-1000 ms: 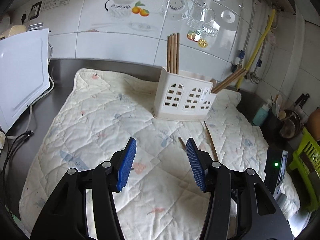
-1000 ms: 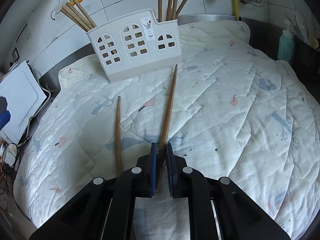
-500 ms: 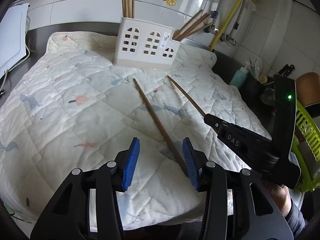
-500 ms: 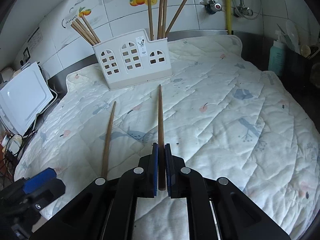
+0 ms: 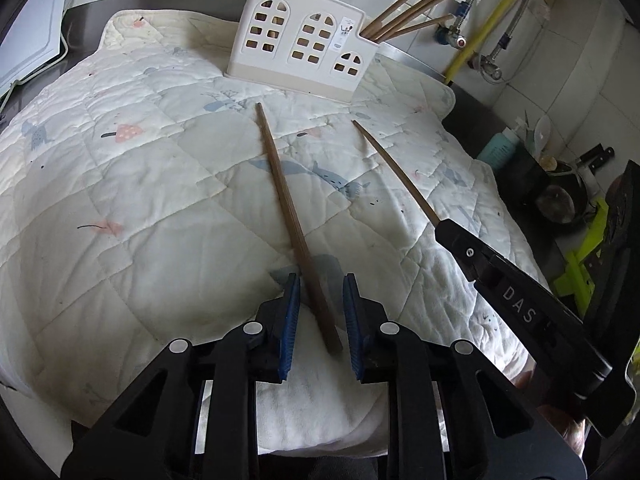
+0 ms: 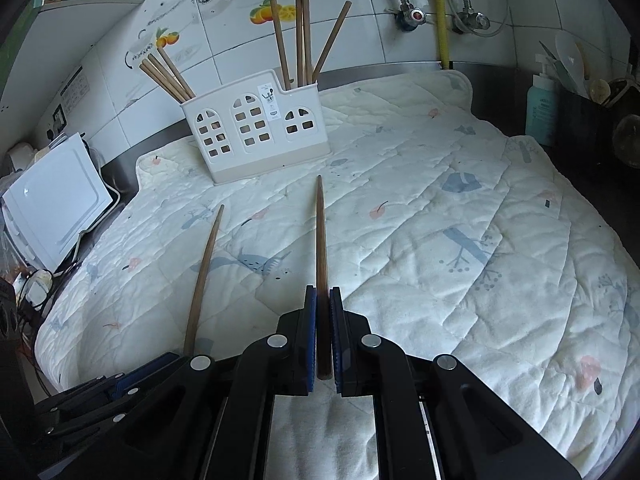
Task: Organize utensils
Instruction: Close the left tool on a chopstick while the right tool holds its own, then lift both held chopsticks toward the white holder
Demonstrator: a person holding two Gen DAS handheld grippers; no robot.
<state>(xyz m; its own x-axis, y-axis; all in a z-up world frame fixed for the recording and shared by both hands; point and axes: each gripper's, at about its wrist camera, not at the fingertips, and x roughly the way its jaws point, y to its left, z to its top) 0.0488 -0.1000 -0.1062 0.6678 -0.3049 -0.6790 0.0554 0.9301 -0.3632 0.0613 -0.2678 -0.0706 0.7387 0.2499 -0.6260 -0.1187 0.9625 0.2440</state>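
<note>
A white utensil holder (image 5: 298, 52) (image 6: 256, 128) with arched cut-outs stands at the back of the quilted mat (image 5: 120, 200), with several wooden chopsticks upright in it. One loose chopstick (image 5: 288, 216) (image 6: 204, 276) lies on the mat. Its near end sits between the blue pads of my left gripper (image 5: 319, 292), whose jaws are closing, with a gap still showing on each side. My right gripper (image 6: 323, 292) (image 5: 444, 228) is shut on a second chopstick (image 6: 320, 240) (image 5: 392, 168), which points toward the holder. The left gripper's fingers (image 6: 140, 372) show at the lower left of the right wrist view.
A white appliance (image 6: 52, 200) with cables stands at the mat's left edge. On the right are a teal bottle (image 6: 540, 108), a dark pot of utensils (image 6: 580, 120) and a green basket (image 5: 584, 264). A tiled wall with a yellow hose (image 6: 440, 20) lies behind the holder.
My left gripper has swung right and down onto the lying chopstick, and its jaws have narrowed around it. The right gripper has drawn back from the holder with its chopstick held.
</note>
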